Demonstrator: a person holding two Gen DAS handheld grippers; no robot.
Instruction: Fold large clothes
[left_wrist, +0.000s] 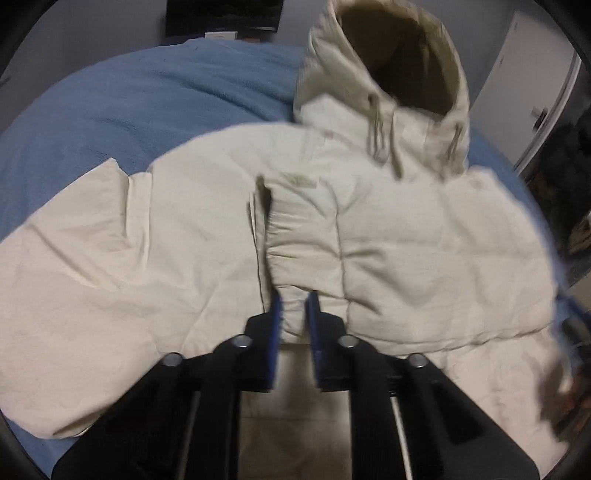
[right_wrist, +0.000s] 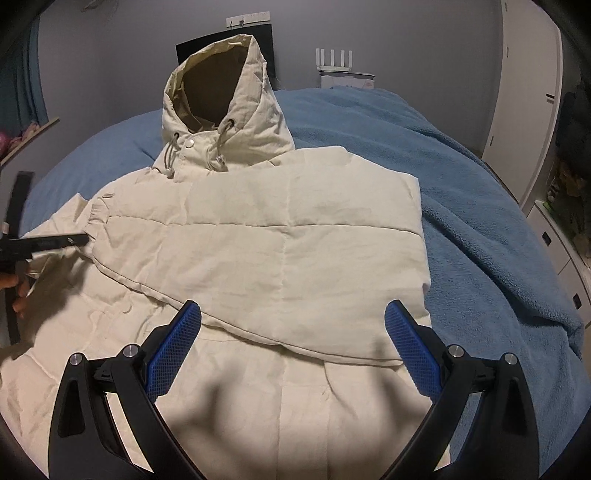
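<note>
A bed is covered by a blue blanket (right_wrist: 461, 206). A white router (right_wrist: 341, 61) is seen far behind, white cabinets (right_wrist: 528, 96) at right.

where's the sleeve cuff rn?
Left wrist view, centre: sleeve cuff lies folded across the jacket chest, its end pinched in the left claw.

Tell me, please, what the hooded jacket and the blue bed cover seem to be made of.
Hooded jacket: apparently matte cream cotton-like shell over padding; stitched quilt lines puff up.
Blue bed cover: likely fleece or terry; its surface looks nubby and fuzzy, without sheen.
</note>
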